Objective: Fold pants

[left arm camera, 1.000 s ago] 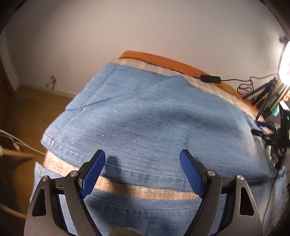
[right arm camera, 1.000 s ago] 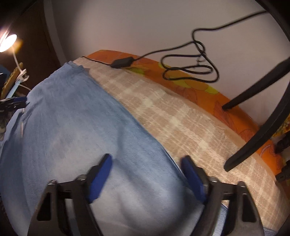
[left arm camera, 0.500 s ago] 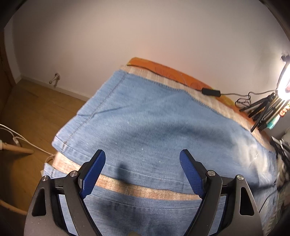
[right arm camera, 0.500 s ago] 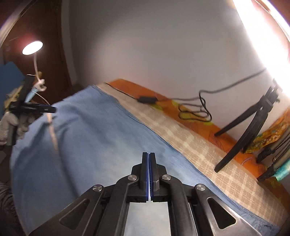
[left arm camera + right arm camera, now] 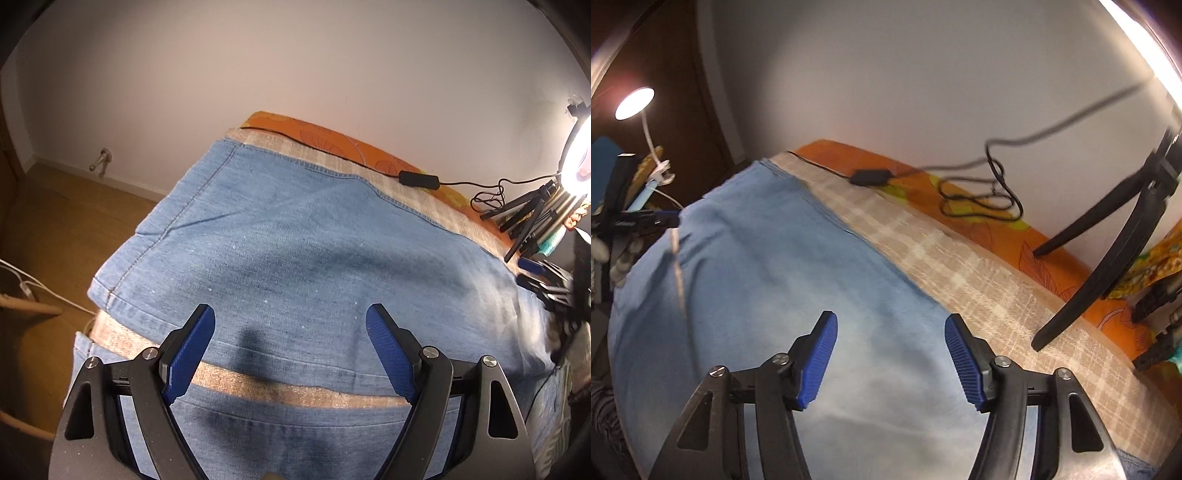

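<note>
1. Left gripper (image 5: 290, 354) is held open and empty above the hem of the light-blue denim pants (image 5: 295, 236).
2. Right gripper (image 5: 888, 360): jaws have just been opening; nothing is seen between them.
3. Pants are spread flat on the beige checked mat (image 5: 960, 266), up to its left edge.
4. Step judged: between folds; next, a denim edge must be pinched.
5. Waistband is cut off; right view is blurred.
</note>
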`<state>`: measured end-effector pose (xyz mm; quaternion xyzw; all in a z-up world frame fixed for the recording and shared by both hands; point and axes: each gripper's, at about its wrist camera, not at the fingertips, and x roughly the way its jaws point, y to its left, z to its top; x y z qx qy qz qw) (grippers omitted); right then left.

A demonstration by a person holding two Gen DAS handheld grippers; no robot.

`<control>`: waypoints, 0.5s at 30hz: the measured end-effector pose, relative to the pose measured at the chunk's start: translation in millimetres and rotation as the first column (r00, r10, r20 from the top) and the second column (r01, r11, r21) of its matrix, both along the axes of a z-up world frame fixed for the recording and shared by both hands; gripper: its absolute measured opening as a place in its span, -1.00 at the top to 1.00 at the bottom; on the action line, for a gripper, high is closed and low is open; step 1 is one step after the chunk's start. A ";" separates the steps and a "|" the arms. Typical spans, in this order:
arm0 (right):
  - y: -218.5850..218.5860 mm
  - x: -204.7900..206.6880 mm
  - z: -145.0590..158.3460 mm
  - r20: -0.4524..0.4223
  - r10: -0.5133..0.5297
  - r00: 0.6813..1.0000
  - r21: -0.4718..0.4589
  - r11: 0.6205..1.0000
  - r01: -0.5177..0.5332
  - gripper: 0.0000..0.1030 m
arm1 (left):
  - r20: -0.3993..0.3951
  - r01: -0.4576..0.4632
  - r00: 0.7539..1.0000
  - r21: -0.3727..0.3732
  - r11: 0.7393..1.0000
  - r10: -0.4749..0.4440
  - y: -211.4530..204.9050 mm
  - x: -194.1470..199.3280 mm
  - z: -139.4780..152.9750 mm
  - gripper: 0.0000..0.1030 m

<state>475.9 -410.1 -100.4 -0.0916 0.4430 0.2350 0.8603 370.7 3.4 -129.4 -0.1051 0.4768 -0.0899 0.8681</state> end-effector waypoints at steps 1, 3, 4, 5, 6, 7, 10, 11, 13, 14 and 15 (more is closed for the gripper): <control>-2.7 9.0 -8.0 -0.019 -0.003 1.000 -0.010 1.000 0.002 -0.35 | -0.002 0.002 1.000 0.004 1.000 -0.002 -0.5 2.0 -2.4 -0.62; -7.0 23.5 -22.8 -0.040 -0.019 0.999 -0.039 0.999 0.018 -0.37 | -0.003 0.003 1.000 0.010 1.000 -0.003 -0.8 3.7 -5.8 -0.62; -8.9 29.3 -28.6 -0.051 -0.029 0.998 -0.046 0.999 0.027 -0.40 | -0.007 0.003 1.000 0.014 1.000 -0.002 -1.1 6.0 -9.1 -0.62; -11.1 35.5 -35.7 -0.075 -0.035 0.997 -0.040 0.999 0.033 -0.40 | -0.009 0.002 1.000 0.014 1.000 -0.002 -1.0 6.9 -11.4 -0.62; -11.6 38.3 -40.6 -0.091 -0.034 0.995 -0.028 0.999 0.032 -0.43 | -0.012 0.000 1.000 0.015 1.000 0.000 -0.8 7.8 -13.9 -0.62; -11.5 37.7 -43.7 -0.091 -0.033 0.995 -0.015 0.999 0.031 -0.42 | -0.016 -0.003 1.000 0.016 1.000 0.003 -0.4 9.0 -16.9 -0.62; -3.3 26.5 -43.6 -0.054 -0.017 0.998 0.001 1.000 0.017 0.20 | -0.035 -0.017 0.999 0.009 1.000 0.017 0.8 12.9 -28.0 -0.62; 1.3 22.3 -41.9 -0.048 -0.007 0.999 -0.018 1.000 0.006 0.41 | -0.037 -0.021 0.999 0.002 1.000 0.022 1.6 13.3 -30.1 -0.62; 6.8 15.6 -36.7 -0.052 -0.012 0.999 -0.036 0.999 0.010 0.80 | -0.020 -0.031 0.999 0.002 1.000 0.031 2.1 12.4 -29.8 -0.62; 9.7 10.7 -32.7 -0.038 -0.014 0.999 -0.055 0.998 0.011 0.85 | -0.023 -0.031 0.999 0.000 1.000 0.031 1.9 12.0 -29.3 -0.63; 11.3 6.5 -28.2 -0.020 -0.012 1.000 -0.066 0.998 0.011 0.89 | -0.029 -0.029 0.999 -0.004 1.000 0.029 2.2 11.3 -28.4 -0.64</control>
